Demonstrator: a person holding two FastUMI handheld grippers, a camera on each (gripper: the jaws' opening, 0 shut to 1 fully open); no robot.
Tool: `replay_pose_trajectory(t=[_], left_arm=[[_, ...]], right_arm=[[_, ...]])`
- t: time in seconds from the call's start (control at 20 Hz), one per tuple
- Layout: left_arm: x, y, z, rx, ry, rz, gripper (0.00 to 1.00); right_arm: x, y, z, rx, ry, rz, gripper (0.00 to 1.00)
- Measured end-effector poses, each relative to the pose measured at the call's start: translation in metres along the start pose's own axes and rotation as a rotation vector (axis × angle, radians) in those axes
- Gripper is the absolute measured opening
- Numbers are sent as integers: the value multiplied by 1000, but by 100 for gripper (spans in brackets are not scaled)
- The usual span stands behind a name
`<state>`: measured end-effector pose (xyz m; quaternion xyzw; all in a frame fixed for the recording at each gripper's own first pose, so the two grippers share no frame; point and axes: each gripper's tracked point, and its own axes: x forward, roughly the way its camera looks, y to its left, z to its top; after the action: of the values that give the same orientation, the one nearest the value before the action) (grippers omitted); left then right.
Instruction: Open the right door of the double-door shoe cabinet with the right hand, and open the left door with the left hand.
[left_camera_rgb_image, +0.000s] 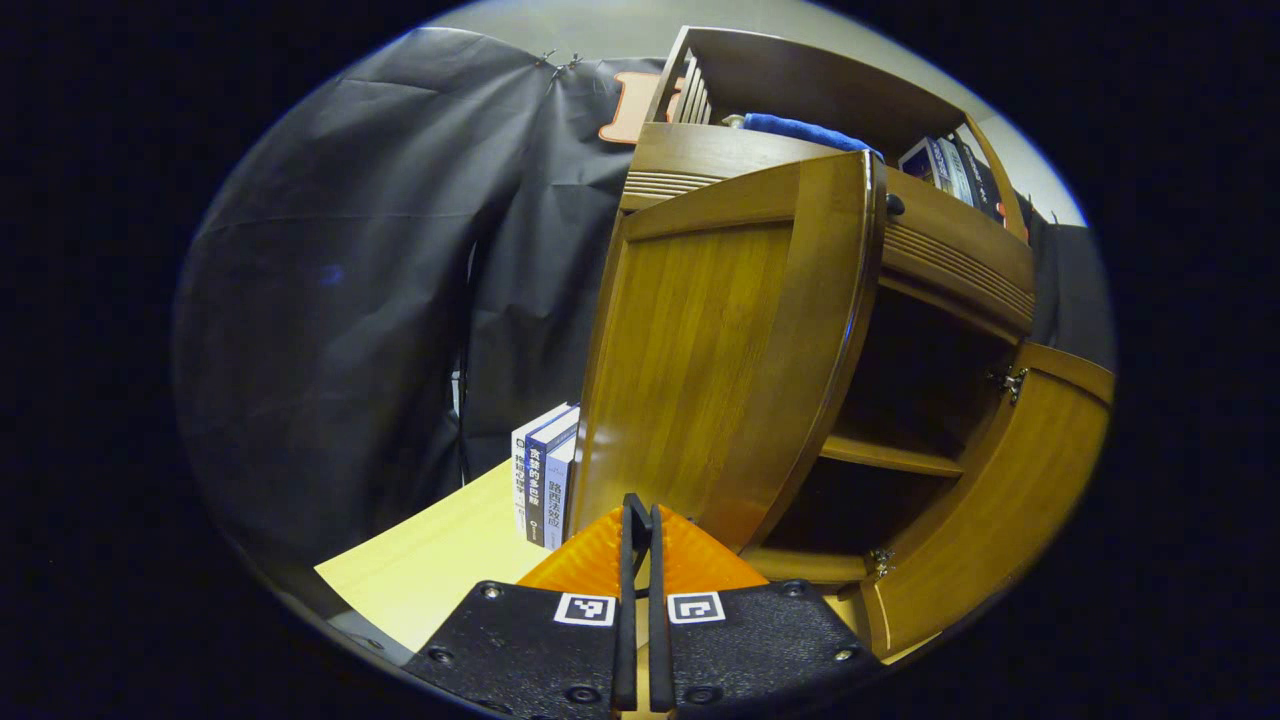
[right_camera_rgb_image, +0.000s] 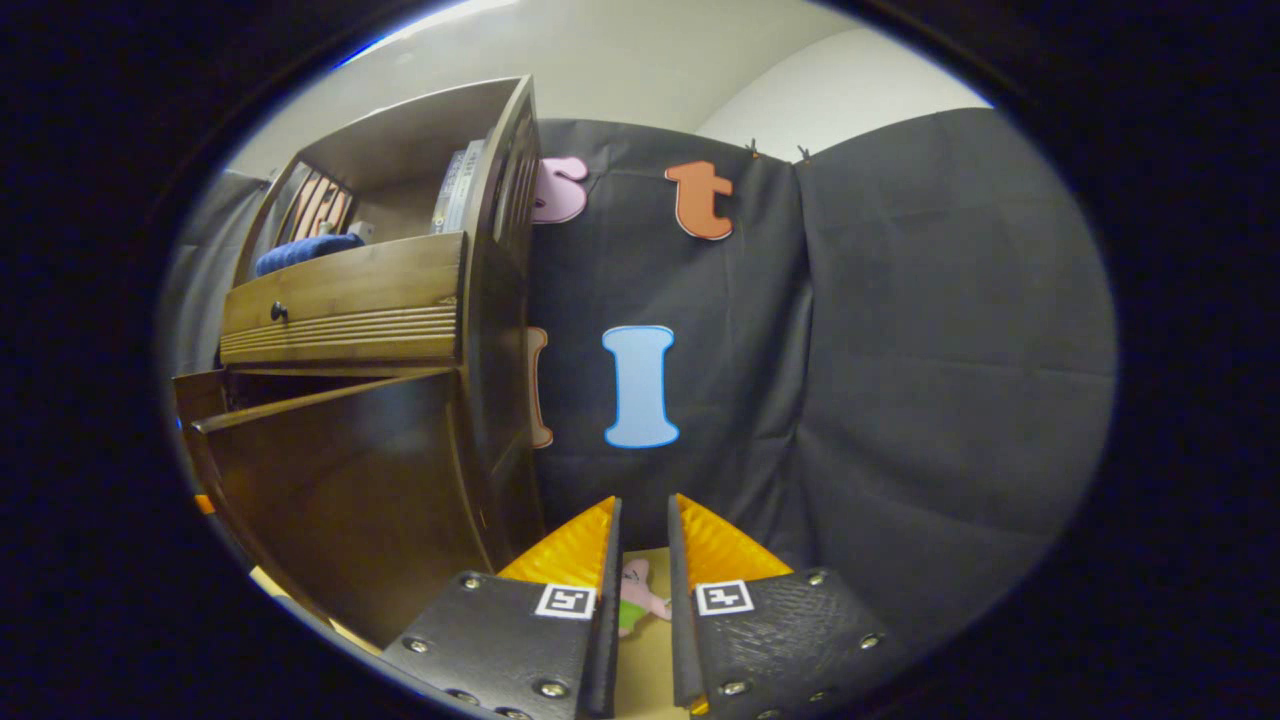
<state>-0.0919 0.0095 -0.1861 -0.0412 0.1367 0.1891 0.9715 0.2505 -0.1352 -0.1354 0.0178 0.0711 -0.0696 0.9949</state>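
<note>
Both doors standing wide open, left door (left_camera_rgb_image: 730, 350) and right door (left_camera_rgb_image: 990, 500) swung clear of the cabinet on the tabletop (left_camera_rgb_image: 450, 550); left hand-held gripper (left_camera_rgb_image: 641, 520) closed empty, right hand-held gripper (right_camera_rgb_image: 643, 520) slightly parted, gripping nothing, task looking complete.

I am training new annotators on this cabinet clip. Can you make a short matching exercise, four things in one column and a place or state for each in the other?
Things:
1. left door
2. blue cloth
3. books
4. left hand-held gripper

Places or states:
A. standing upright on the table beside the cabinet
B. fingers nearly together, nothing between them
C. swung open, showing the shelf inside
D. lying on the cabinet's upper shelf

Pairs: 1-C, 2-D, 3-A, 4-B
</note>
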Motion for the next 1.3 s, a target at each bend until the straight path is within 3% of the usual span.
replay_pose_trajectory(t=[0.4,0.7,0.9,1.25,1.3], left_arm=[[-18,46,5,12,-25,30,5],[-17,94,15,98,-52,93,5],[-20,104,18,119,-57,47,0],[-17,123,23,123,-54,-29,2],[-17,125,24,116,-54,-44,2]], right_arm=[[-6,5,-4,-4,8,-17,22],[-7,16,-9,7,20,-14,22],[-10,18,-11,-9,23,-23,22],[-14,11,-5,3,11,-45,19],[-13,10,-4,9,10,-46,22]])
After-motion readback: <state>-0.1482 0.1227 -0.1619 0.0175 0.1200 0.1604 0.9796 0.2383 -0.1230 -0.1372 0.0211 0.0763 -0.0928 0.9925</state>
